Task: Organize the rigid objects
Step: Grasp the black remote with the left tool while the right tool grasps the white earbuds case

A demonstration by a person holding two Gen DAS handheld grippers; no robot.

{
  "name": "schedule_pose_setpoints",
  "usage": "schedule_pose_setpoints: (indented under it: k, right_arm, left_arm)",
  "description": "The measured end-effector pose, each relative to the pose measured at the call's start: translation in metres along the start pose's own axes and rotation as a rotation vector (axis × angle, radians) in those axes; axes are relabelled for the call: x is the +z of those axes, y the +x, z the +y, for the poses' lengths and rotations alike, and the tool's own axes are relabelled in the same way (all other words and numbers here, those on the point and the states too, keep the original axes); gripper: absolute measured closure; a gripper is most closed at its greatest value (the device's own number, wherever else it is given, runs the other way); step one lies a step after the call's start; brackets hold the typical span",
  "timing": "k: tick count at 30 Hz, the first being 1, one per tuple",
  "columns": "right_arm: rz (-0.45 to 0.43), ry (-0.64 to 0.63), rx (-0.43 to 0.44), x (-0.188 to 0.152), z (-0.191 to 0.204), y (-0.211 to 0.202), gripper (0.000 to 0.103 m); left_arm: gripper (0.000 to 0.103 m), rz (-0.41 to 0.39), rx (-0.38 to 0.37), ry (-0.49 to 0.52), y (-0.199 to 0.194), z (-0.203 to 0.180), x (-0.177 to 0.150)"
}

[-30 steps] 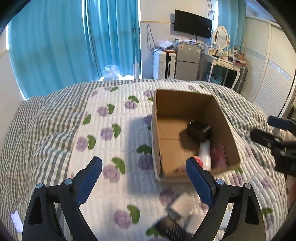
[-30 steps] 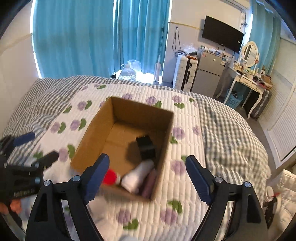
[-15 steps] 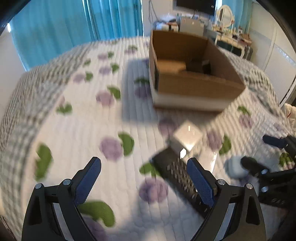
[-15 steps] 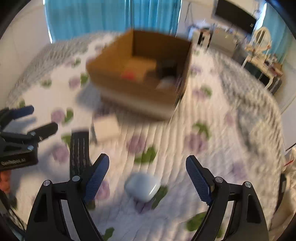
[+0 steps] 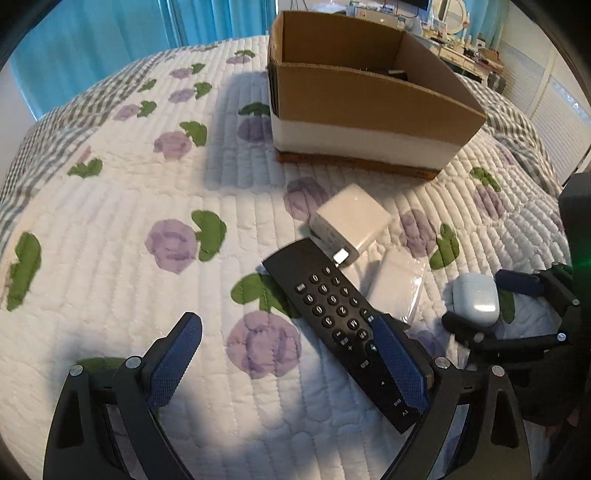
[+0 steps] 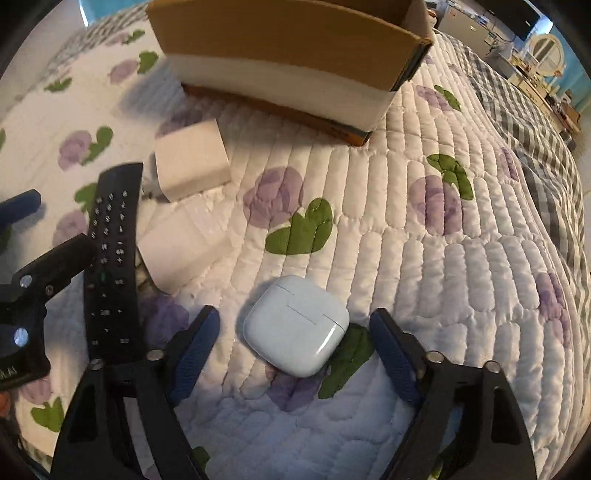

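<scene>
A white earbud case (image 6: 296,325) lies on the quilt between the open fingers of my right gripper (image 6: 293,338), untouched as far as I can see; it also shows in the left wrist view (image 5: 475,298). A black remote (image 5: 345,323) lies under the right fingertip of my open left gripper (image 5: 286,338); it also shows in the right wrist view (image 6: 112,258). A white charger block (image 5: 349,222) and a flat white packet (image 5: 397,282) lie beyond it. The cardboard box (image 5: 369,99) stands behind.
Everything lies on a bed with a white quilt with purple flowers (image 5: 170,243). Blue curtains (image 5: 110,40) hang behind. A dressing table with a mirror (image 5: 458,22) and white wardrobe doors (image 5: 561,122) stand at the far right.
Both grippers have dropped from above the box to just above the quilt. The right one now brackets the earbud case; the left one is over the remote.
</scene>
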State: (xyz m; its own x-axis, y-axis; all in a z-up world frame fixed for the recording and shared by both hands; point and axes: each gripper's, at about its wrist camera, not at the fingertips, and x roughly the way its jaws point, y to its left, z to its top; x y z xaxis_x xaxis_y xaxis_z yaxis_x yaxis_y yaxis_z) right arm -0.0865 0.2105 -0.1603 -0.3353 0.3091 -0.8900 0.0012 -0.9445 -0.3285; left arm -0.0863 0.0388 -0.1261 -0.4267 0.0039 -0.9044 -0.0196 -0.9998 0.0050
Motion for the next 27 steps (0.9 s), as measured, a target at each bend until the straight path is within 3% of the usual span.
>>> schedule_pose_setpoints:
  k: [1, 7, 12, 18, 21, 27]
  right_arm:
    - [0.001, -0.004, 0.006, -0.001, 0.001, -0.001, 0.045]
    - [-0.071, 0.029, 0.049, -0.009, -0.005, -0.015, 0.045]
    - [-0.095, 0.056, 0.044, -0.016, -0.010, -0.019, 0.045]
    - [-0.118, 0.055, 0.072, -0.021, -0.006, -0.025, 0.045]
    - [-0.136, 0.075, 0.093, -0.019, -0.009, -0.031, 0.045]
    - [-0.141, 0.077, 0.103, -0.005, -0.021, -0.027, 0.045]
  left_arm:
    - [0.007, 0.008, -0.003, 0.000, 0.002, -0.001, -0.001]
    - [0.007, 0.029, -0.031, -0.015, 0.007, -0.009, -0.002]
    - [0.007, 0.041, -0.007, -0.047, 0.022, -0.012, -0.001]
    - [0.009, 0.037, 0.035, 0.036, 0.034, -0.029, -0.001]
    - [0.017, 0.055, 0.050, 0.051, 0.041, -0.032, -0.001]
    - [0.065, 0.036, -0.008, 0.123, 0.025, -0.036, -0.005]
